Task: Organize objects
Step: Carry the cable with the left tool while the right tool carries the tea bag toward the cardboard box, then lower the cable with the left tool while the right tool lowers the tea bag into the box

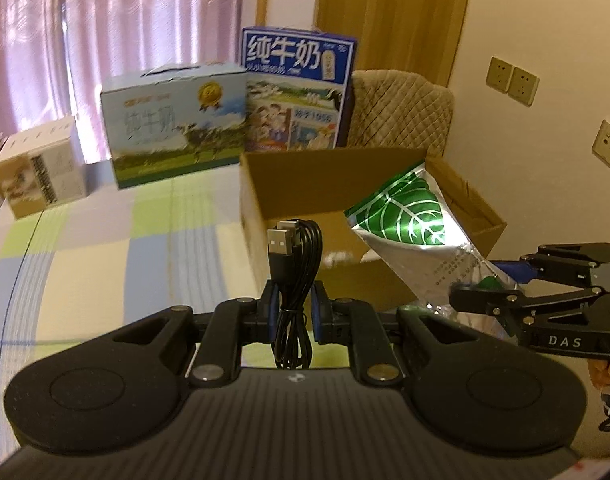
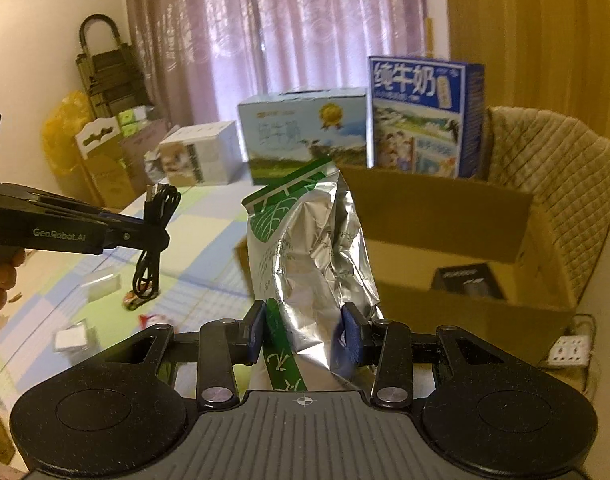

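Gripping a bundled black USB cable (image 1: 295, 280), the left tongs (image 1: 293, 312) are clamped on its middle; the plugs stand up above the pads and the loops hang below. From the right wrist view the same cable (image 2: 155, 236) dangles clear above the counter (image 2: 209, 248), which carries a pastel checked cloth.

Right tongs (image 2: 303, 334) are clamped on the lower end of a silver foil pouch (image 2: 309, 248) with a green leaf print. Pouch held off the counter, its top leaning toward an open cardboard box (image 2: 445, 208). In the left wrist view the pouch (image 1: 409, 216) overlaps the box's near right corner (image 1: 289, 184); whether it is over the opening or just in front, cannot tell.

Inside the box, a dark flat item (image 2: 467, 280), blurred.

Behind the box: a tall blue milk carton (image 1: 299, 88), a pale blue milk carton (image 1: 177, 124) beside it, a small white box (image 1: 41, 168) farther left. Quilted chair back (image 1: 401, 108) behind the box.

On the counter below the cable: small toy car (image 2: 135, 300) and two small white packets (image 2: 71, 338), all soft in focus.
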`<state>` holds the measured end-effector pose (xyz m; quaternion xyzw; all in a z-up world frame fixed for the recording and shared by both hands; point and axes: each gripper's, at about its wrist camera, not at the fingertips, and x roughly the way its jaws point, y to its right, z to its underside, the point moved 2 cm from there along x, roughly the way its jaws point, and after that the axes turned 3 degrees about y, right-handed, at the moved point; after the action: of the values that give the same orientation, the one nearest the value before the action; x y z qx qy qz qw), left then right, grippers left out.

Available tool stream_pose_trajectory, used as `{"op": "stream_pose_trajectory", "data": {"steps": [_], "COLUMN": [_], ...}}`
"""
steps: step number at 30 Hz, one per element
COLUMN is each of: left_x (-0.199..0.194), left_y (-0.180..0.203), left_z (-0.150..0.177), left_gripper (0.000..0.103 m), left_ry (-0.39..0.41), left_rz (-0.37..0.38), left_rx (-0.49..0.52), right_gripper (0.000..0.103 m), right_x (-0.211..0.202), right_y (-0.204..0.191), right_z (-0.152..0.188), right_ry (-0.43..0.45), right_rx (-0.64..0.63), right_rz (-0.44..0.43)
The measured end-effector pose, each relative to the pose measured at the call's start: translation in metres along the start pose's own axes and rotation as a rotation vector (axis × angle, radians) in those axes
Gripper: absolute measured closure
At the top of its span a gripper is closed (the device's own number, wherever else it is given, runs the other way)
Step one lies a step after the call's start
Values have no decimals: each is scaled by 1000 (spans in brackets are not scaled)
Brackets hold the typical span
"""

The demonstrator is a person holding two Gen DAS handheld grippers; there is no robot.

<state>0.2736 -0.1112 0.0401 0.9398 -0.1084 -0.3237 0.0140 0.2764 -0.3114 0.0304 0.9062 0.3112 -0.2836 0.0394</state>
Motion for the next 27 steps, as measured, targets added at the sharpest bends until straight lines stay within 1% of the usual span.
{"op": "stream_pose_trajectory", "data": {"steps": [8,14,20,27], "left_x": [31,62,91,128], "left_y": [19,26,28,30], "left_z": [-32,-54,-68,-75], "left_gripper": [90,90,90,90], "left_ry": [22,26,15,-29], "left_rz": [25,25,16,3], "left_rx": [29,33,27,13], "right_gripper": [66,66,66,66], "right_x": [7,23,47,77], "right_y": [36,58,75,93], "right_z": [-32,-54,-69,-78], "right_ry": [46,61,49,13], "right_rx": [-55,-104,-134,-162], "right_rz": [47,52,44,30]}}
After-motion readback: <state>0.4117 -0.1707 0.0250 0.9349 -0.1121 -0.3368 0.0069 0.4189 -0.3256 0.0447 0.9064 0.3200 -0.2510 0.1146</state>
